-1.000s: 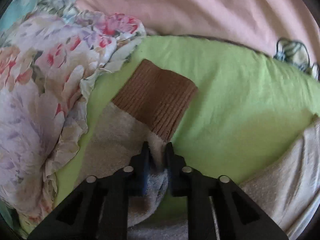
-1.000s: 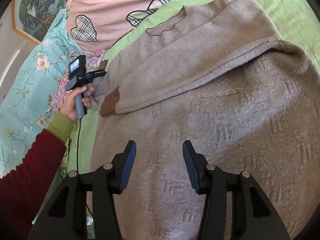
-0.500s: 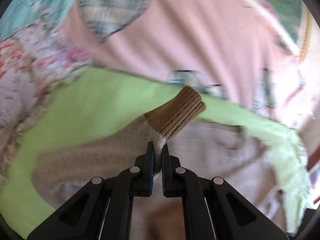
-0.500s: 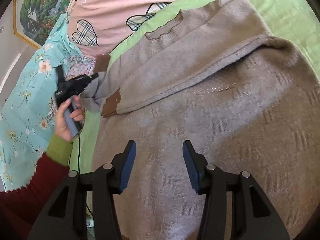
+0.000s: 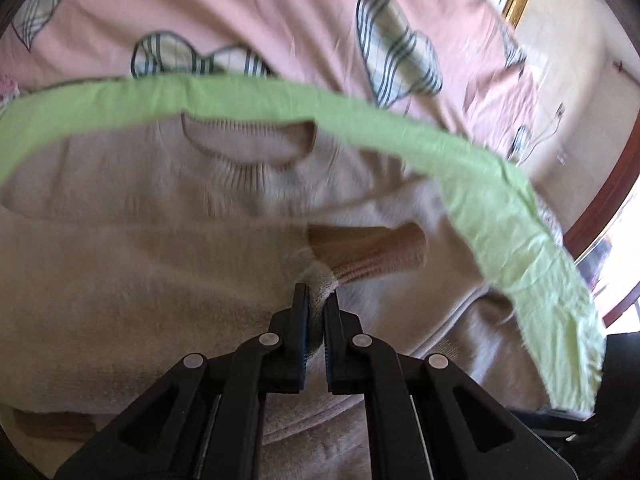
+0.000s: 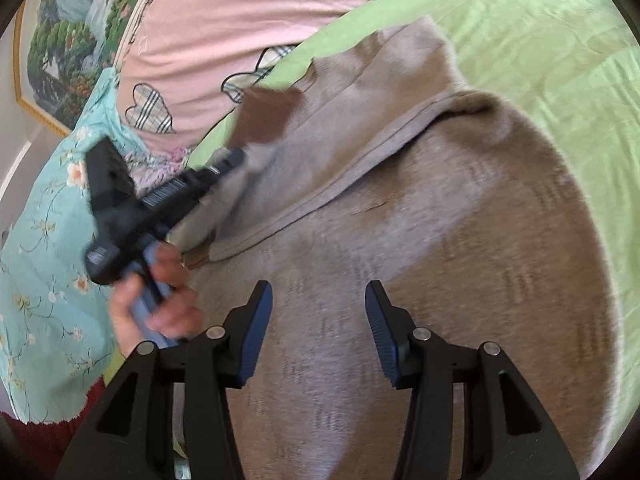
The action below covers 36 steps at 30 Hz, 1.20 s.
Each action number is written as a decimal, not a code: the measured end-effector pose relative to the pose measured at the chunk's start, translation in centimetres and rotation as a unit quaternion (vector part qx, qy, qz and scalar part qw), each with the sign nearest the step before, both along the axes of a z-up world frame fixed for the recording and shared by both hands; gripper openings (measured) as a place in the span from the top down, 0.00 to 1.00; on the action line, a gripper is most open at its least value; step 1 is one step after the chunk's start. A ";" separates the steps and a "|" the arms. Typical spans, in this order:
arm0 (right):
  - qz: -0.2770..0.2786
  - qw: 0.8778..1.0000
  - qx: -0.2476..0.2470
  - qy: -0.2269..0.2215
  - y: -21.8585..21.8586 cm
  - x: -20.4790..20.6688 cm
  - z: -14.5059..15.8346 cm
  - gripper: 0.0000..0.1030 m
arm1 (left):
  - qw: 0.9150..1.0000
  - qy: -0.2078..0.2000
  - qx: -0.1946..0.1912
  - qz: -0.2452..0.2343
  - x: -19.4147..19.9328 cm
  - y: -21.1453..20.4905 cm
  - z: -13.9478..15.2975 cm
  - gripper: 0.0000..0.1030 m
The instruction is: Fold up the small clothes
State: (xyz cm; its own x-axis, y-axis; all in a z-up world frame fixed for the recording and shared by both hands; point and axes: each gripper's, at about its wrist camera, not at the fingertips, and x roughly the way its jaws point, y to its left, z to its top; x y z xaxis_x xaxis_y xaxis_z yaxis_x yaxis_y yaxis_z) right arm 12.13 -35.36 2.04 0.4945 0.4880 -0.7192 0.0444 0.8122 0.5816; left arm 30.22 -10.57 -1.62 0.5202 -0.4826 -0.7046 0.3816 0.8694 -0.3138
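Mid-fold. Beige sweater [image 6: 460, 240] lies spread on the green sheet [image 6: 540, 40], collar [image 5: 248, 148] toward the pink quilt [image 5: 280, 12].

Left gripper [image 5: 315, 300] is clamped on the sleeve [image 5: 160, 272] just behind the brown cuff [image 5: 368, 248], holding it over the chest. Right gripper [image 6: 318, 312] hovers above the body, jaws apart, nothing between them.

One side looks already folded in; there's a seam edge across the torso, though blur makes that hard to confirm.

Left to do: lay this sleeve down, then fold the body up.
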 end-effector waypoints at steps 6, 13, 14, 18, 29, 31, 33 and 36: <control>-0.010 1.000 0.006 -0.004 -0.3 1.2 0.1 0.52 | 1.000 0.023 -0.014 -0.012 -1.3 1.5 -1.3 0.63; -0.008 1.000 0.006 -0.021 0.9 5.8 0.5 0.52 | 0.999 -0.005 0.006 0.044 -6.2 7.7 1.0 0.53; -0.012 1.000 0.005 -0.027 0.9 6.5 0.6 0.52 | 0.998 -0.010 0.007 0.064 -6.8 9.2 1.2 0.53; -0.024 0.999 -0.009 -0.026 1.1 10.6 0.1 0.37 | 0.982 -0.008 0.031 0.187 -8.2 16.1 0.9 0.52; 0.036 0.999 0.004 0.003 4.6 15.6 -2.8 0.87 | 0.958 0.030 0.047 0.283 -2.6 21.8 -1.9 0.52; 0.030 0.999 0.004 -0.032 3.8 15.1 -0.3 0.88 | 0.953 0.020 0.057 0.297 -1.4 21.2 -1.6 0.52; 0.012 0.998 0.012 -0.068 2.2 14.4 2.4 0.88 | 0.950 0.008 0.060 0.308 -1.3 21.3 -1.2 0.52; -0.052 0.993 -0.007 -0.105 -2.5 13.2 4.9 0.88 | 0.951 0.003 0.050 0.305 -1.8 21.1 -1.3 0.50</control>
